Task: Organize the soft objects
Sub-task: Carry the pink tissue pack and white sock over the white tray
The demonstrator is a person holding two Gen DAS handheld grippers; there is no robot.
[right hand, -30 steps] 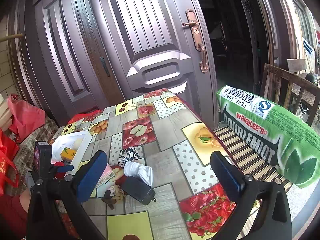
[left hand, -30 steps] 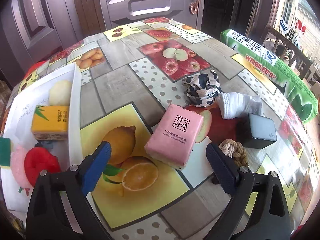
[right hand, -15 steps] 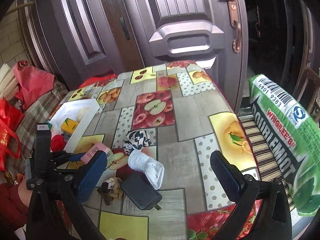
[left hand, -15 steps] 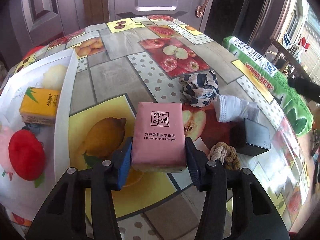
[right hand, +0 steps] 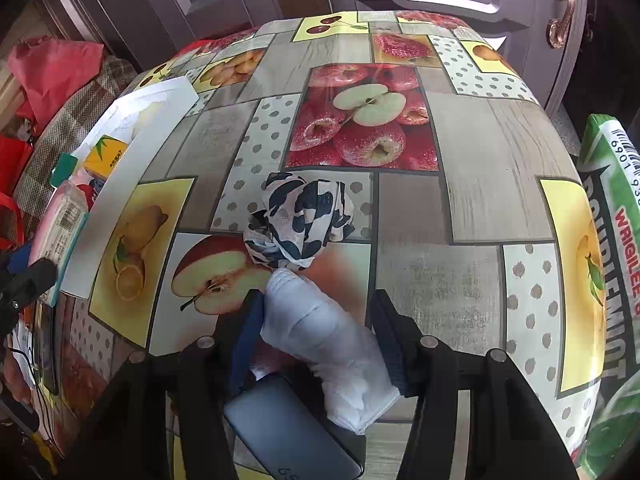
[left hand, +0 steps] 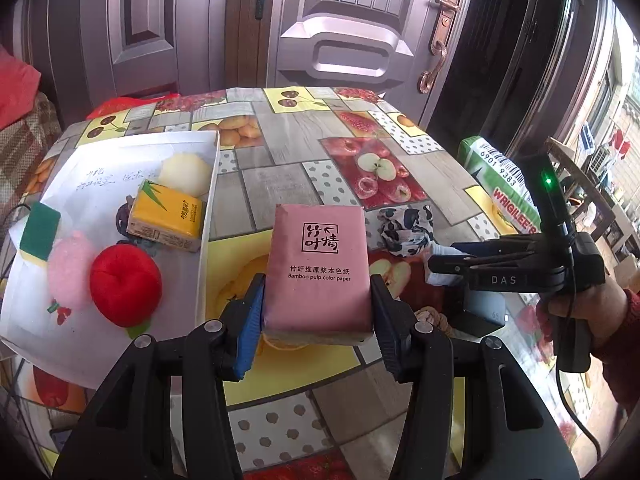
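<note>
My left gripper is shut on a pink tissue pack and holds it above the table, right of the white tray. The tray holds a yellow tissue pack, a red plush fruit, a pink puff, a pale ball and a green sponge. My right gripper straddles a white sock on the table, its jaws close on both sides. A black-and-white cloth lies just beyond it.
A dark power bank lies beside the sock, and a rope knot is near it. A big green Wrigley's pillow sits off the table's right edge. A door stands behind the table.
My left gripper has lifted the pink pack off the table. My right gripper has come down from high above the table to straddle the white sock.
</note>
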